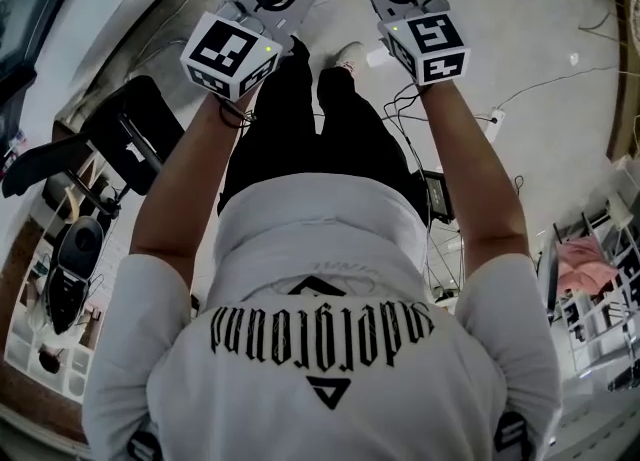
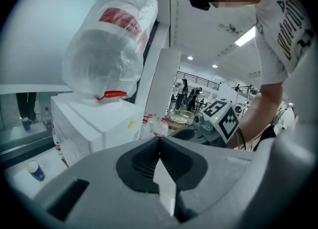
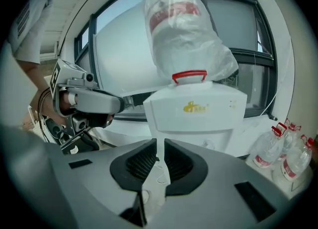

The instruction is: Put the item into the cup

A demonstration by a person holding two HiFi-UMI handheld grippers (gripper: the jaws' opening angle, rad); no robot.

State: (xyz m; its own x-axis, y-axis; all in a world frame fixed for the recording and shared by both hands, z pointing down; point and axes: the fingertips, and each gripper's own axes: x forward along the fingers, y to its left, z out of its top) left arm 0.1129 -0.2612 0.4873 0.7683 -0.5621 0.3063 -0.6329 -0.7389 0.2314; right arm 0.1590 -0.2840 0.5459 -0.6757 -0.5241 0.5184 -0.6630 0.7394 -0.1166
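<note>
Jaws of left gripper [image 2: 159, 142] meet empty; right gripper [image 3: 160, 147] gapes a slit.

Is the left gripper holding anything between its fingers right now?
No: the fingers of the left gripper meet at their tips, with nothing caught between them.

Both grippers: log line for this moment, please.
left gripper shut, empty | right gripper slightly open, empty | both facing water dispenser
</note>
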